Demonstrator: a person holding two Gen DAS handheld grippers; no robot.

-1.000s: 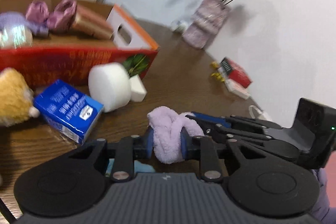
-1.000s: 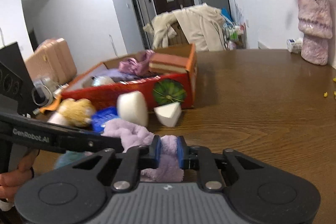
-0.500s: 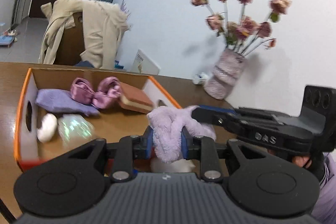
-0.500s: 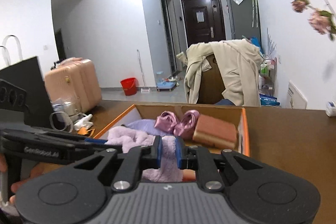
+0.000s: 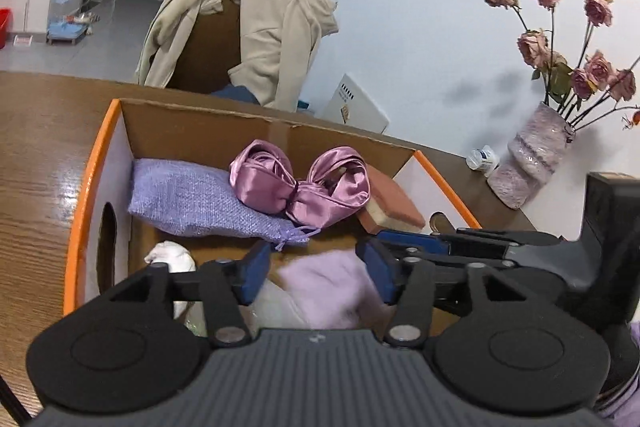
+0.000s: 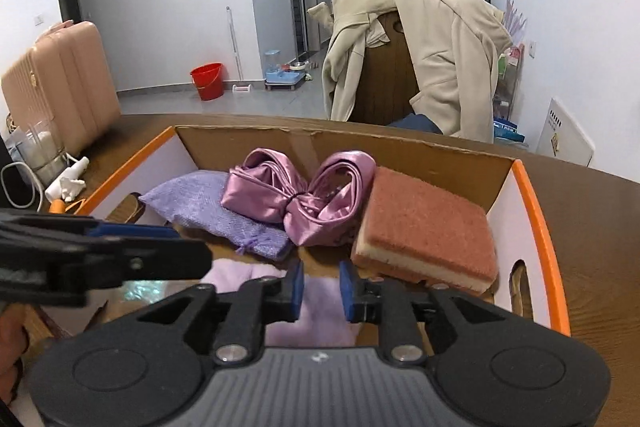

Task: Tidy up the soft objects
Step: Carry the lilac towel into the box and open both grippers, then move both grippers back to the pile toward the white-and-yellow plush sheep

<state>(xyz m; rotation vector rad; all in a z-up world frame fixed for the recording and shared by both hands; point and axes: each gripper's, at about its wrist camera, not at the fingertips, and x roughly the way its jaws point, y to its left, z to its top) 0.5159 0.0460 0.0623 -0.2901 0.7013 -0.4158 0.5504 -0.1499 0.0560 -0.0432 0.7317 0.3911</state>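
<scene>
An orange-rimmed cardboard box (image 5: 76, 227) (image 6: 540, 227) lies under both grippers. It holds a lilac pouch (image 5: 188, 199) (image 6: 200, 203), a pink satin bow (image 5: 300, 183) (image 6: 296, 199), a brick-red sponge (image 5: 392, 207) (image 6: 428, 227) and a white soft lump (image 5: 172, 257). A fluffy lilac cloth (image 5: 328, 287) (image 6: 308, 319) shows blurred just below the pads, over the box's near end. My left gripper (image 5: 316, 275) has its jaws opening wide, clear of the cloth. My right gripper (image 6: 322, 291) has its jaws opening slightly, and its pads do not press the cloth.
The box sits on a brown wooden table (image 5: 36, 147). A vase of dried roses (image 5: 532, 159) and a small bottle (image 5: 482, 159) stand at the table's right by the wall. A chair draped with a beige coat (image 6: 420, 47) is behind the box. A pink suitcase (image 6: 60, 87) is far left.
Both grippers carried the lilac cloth from the table to above the box. The pads have spread and the cloth has slipped out downward.
</scene>
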